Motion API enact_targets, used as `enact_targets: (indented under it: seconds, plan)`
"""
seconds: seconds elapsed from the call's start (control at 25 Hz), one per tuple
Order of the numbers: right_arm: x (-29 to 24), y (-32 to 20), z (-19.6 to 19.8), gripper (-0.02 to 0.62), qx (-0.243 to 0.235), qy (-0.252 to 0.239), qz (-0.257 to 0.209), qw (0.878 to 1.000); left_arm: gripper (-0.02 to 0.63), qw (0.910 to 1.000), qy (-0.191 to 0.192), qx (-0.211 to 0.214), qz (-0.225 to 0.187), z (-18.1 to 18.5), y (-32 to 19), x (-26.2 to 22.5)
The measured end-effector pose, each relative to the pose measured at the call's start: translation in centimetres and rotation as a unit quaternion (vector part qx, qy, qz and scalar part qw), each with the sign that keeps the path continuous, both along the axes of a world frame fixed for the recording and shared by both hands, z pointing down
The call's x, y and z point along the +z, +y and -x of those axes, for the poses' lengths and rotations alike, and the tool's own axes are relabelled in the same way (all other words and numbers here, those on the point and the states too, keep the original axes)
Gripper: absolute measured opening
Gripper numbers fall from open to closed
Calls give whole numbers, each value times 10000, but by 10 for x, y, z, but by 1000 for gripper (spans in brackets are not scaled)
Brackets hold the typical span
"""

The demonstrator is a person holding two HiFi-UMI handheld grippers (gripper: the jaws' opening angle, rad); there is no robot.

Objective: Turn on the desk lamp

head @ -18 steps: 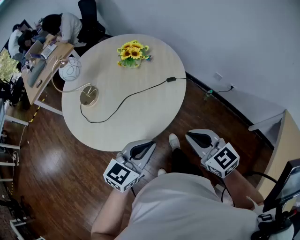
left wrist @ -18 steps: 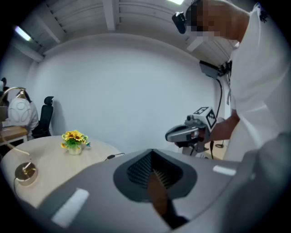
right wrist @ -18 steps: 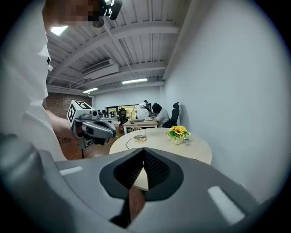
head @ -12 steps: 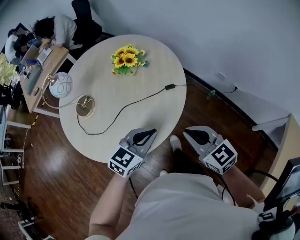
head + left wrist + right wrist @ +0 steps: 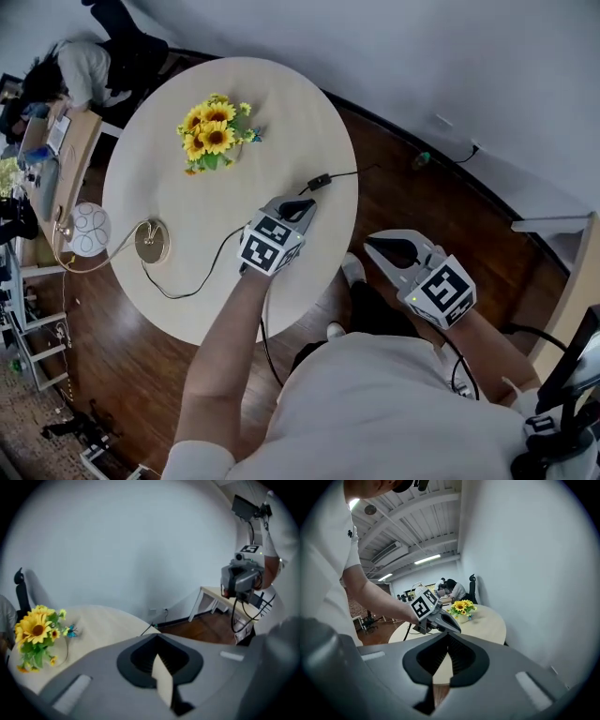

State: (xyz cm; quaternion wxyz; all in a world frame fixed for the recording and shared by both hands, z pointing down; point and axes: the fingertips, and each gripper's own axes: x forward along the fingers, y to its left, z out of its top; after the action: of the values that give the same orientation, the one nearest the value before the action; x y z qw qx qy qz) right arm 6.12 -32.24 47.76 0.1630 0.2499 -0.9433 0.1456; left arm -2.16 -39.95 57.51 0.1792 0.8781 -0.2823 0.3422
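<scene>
The desk lamp has a white globe shade (image 5: pixel 89 230) hanging past the round table's (image 5: pixel 159 178) left edge and a gold base (image 5: pixel 152 241) on the tabletop. Its black cable (image 5: pixel 202 286) loops across the table to an inline switch (image 5: pixel 319 181) near the right edge. My left gripper (image 5: pixel 302 206) hovers over the table just short of that switch, jaws together and empty. My right gripper (image 5: pixel 375 247) hangs shut over the wooden floor, off the table's right side. The right gripper view shows the left gripper (image 5: pixel 452 626) above the table (image 5: pixel 487 620).
A vase of sunflowers (image 5: pixel 211 131) stands at the table's far side, also seen as sunflowers (image 5: pixel 37 630). A person (image 5: pixel 75 66) leans over a desk (image 5: pixel 47 150) at far left. A wall socket (image 5: pixel 441 122) and a white desk (image 5: pixel 553 225) are on the right.
My left gripper has moved forward from the table's near edge to over the tabletop, close to the cable's switch. The right gripper has stayed about where it was.
</scene>
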Motion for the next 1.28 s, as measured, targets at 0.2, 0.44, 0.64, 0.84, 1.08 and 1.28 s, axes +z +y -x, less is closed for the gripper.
enact_targets:
  seconds: [0.2,0.44,0.64,0.84,1.08,1.28]
  plan:
    - [17,-23,-13,0,87,-9,196,9998,17,9981,-543,130,268,-5,-43,46]
    - [36,-34,-26,0,211,50,484,9986,17,9926,-1067,265,509,-3,-71,87]
    - [42,-41,-29,1,286,10,609,9977,17,9889,-1229,351,761,-3,-73,106]
    - [50,-45,-32,0,272,36,633,9976,17,9865,-1358,467,793,-7,-74,111]
    - [54,-47,-29,0,259,36,674,9974,17,9826,-1527,600,872,-12,-73,118]
    - [56,-46,-28,0,233,76,663,9975,17,9835,-1470,566,887,-12,-75,117]
